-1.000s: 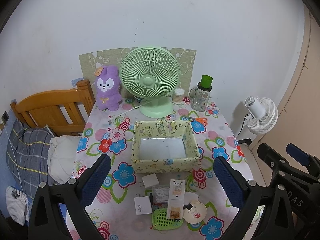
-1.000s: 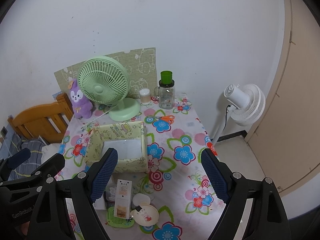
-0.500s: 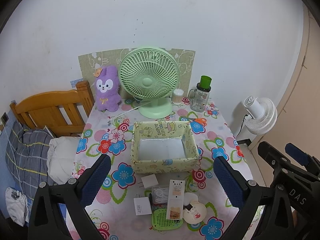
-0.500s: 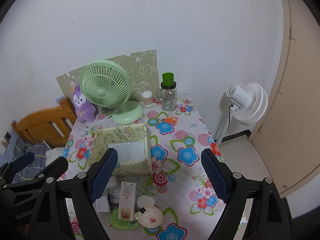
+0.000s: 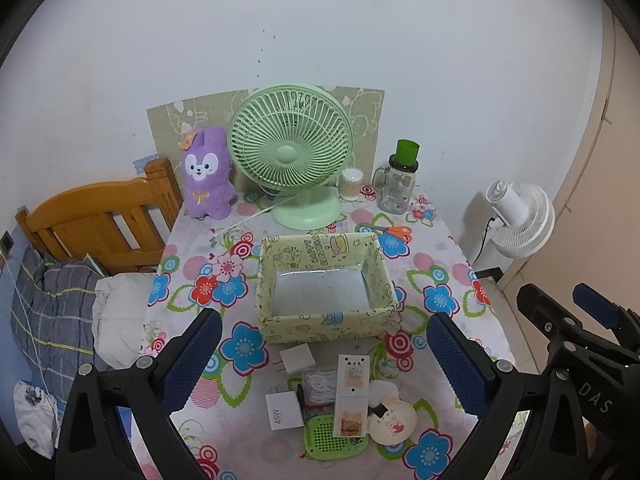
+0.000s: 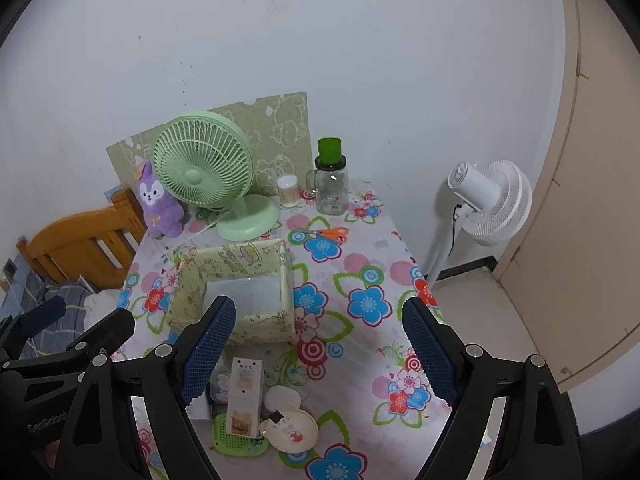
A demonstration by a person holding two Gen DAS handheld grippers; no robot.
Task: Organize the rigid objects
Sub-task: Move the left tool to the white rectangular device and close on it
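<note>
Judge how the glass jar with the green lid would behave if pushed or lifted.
The glass jar stands tall on a narrow base, so a high push would probably tip it. Clear glass suggests it is slippery, breakable and heavy for its size. Its side handle likely stops much rolling.

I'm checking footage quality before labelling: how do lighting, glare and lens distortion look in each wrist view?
Left wrist view: even indoor light, dark fisheye corners, the beige door edge bowed, a pale sheen on the floor of the yellow-green patterned fabric box. Right wrist view: same curvature and vignette, the white standing fan casts a soft wall shadow; focus sharp in both.
</note>
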